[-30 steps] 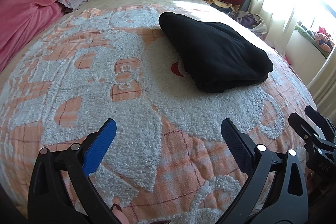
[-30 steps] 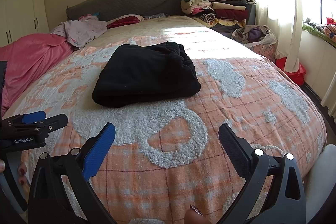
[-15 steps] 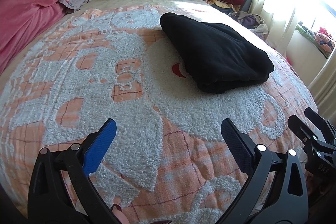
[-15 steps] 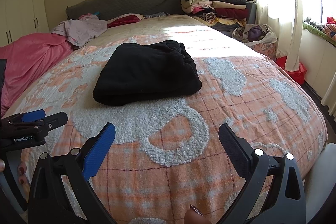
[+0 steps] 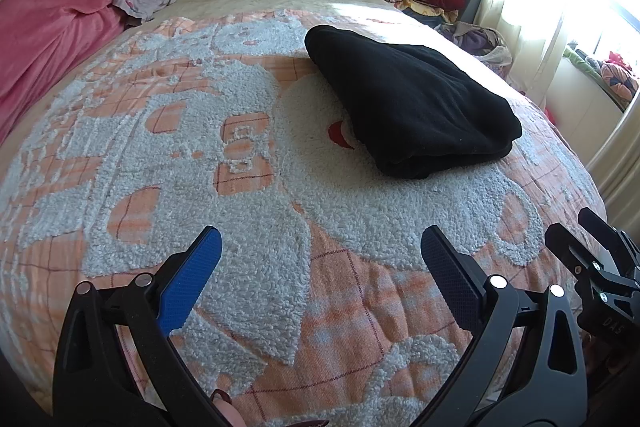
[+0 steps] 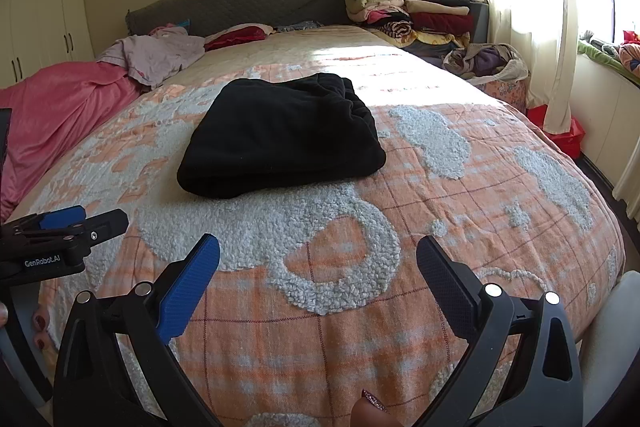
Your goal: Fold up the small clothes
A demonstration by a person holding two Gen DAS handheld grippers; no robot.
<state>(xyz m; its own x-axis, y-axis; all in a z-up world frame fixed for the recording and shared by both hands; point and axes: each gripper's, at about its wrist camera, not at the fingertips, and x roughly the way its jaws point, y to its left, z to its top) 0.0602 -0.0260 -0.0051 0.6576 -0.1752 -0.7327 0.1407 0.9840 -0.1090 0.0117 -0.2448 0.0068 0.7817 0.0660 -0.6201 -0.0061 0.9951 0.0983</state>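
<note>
Currently I hold left tongs [image 5: 320,251] and right tongs [image 6: 318,253] spread, empty, level above the blanket [image 5: 256,235]; folded black garment [image 6: 280,143] lies ahead.

The folded garment [image 6: 280,135] at frame centre is plain black, lying on a bedspread [image 6: 400,287] of orange-and-white check with fluffy white patches. At left lies a pink blanket [image 6: 60,99]; the headboard [image 6: 240,1] at top is grey.

folded black garment [image 5: 412,103] on bedspread [image 5: 248,211]
</note>
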